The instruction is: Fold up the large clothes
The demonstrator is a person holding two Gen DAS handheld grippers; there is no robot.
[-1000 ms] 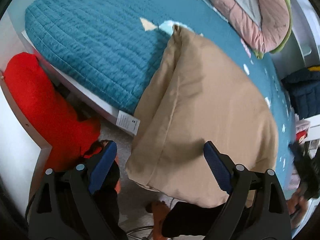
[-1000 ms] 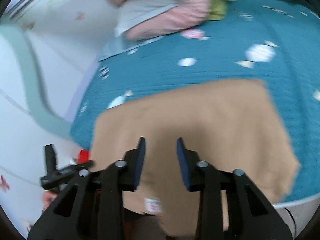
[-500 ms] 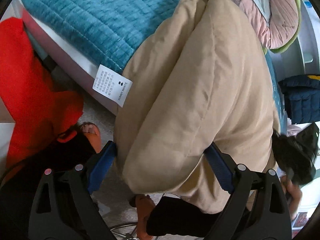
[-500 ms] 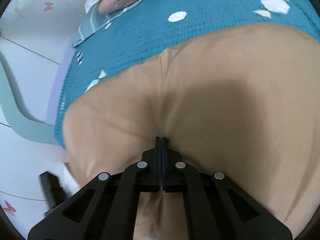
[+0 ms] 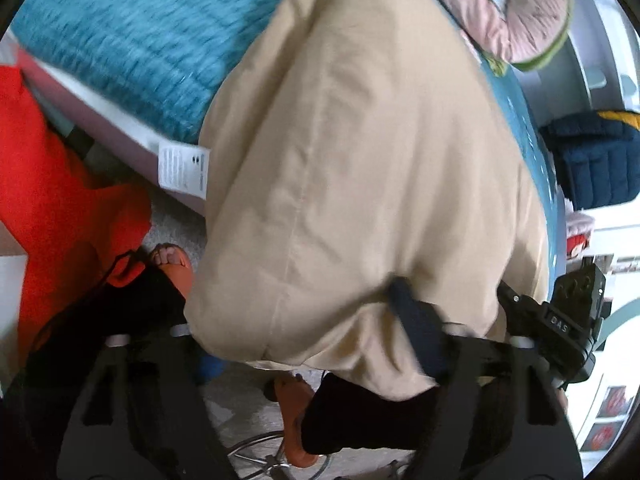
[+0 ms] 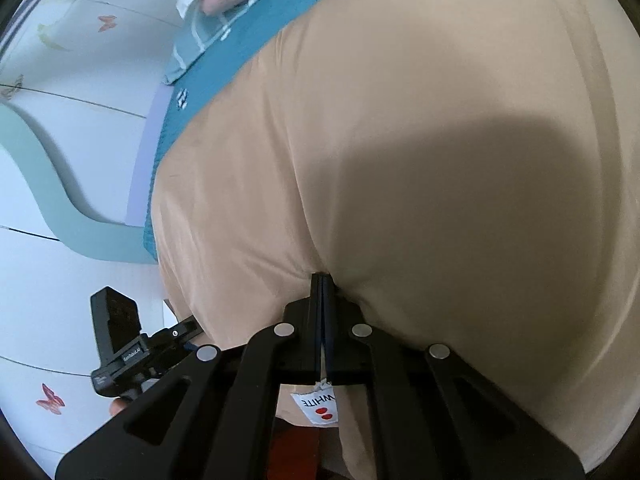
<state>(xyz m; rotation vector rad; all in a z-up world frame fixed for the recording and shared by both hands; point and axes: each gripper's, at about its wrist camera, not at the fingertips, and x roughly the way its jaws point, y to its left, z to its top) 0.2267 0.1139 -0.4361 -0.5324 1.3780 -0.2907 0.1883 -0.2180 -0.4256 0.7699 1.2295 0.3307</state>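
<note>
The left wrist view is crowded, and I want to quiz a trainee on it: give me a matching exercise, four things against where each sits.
Things:
1. tan cloth
2. teal bed cover
3. white label
4. navy padded item

Places:
A. far right, beyond the bed
B. hanging at the bed's edge, beside the cloth
C. upper left, lying on the bed
D. centre, draped over the bed's edge

Pairs: 1-D, 2-C, 3-B, 4-A

Teal quilted bed [image 5: 132, 40] under tan garment [image 5: 360, 160] and pink bedding [image 5: 516, 4].
</note>
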